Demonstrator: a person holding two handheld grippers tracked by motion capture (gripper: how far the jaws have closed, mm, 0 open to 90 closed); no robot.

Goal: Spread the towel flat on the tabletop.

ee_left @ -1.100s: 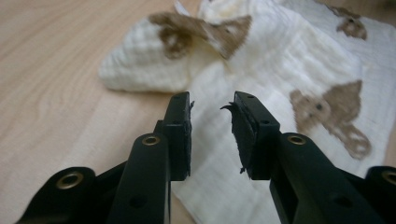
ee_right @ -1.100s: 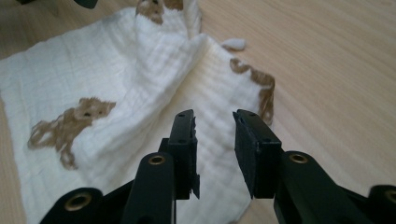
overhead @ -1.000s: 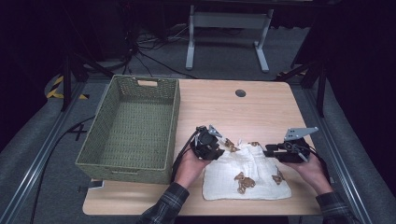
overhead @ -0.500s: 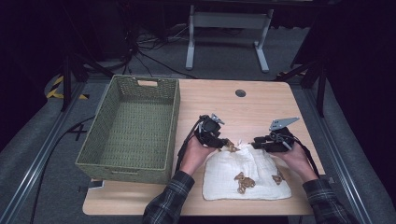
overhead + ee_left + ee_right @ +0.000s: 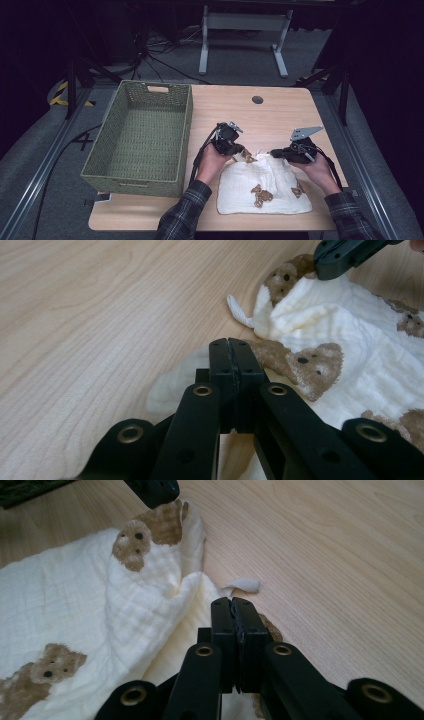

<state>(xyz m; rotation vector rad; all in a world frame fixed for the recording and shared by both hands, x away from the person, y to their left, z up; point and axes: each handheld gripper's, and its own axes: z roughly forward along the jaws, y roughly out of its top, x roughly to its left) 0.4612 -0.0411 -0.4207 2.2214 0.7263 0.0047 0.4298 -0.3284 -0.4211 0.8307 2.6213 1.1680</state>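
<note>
- The white cloth point(image 5: 265, 187) with brown bears lay near the front edge of the bench point(image 5: 280, 115), toward its right side.
- The left gripper point(image 5: 239, 149) was at the cloth's far left corner; its jaws had just been closing and were pressed together on the cloth's edge.
- The right gripper point(image 5: 274, 153) was at the far edge of the cloth, its jaws also just closed together, pinching the fabric.
- The green basket point(image 5: 142, 172) stood along the left edge of the bench, apart from the cloth.
</note>
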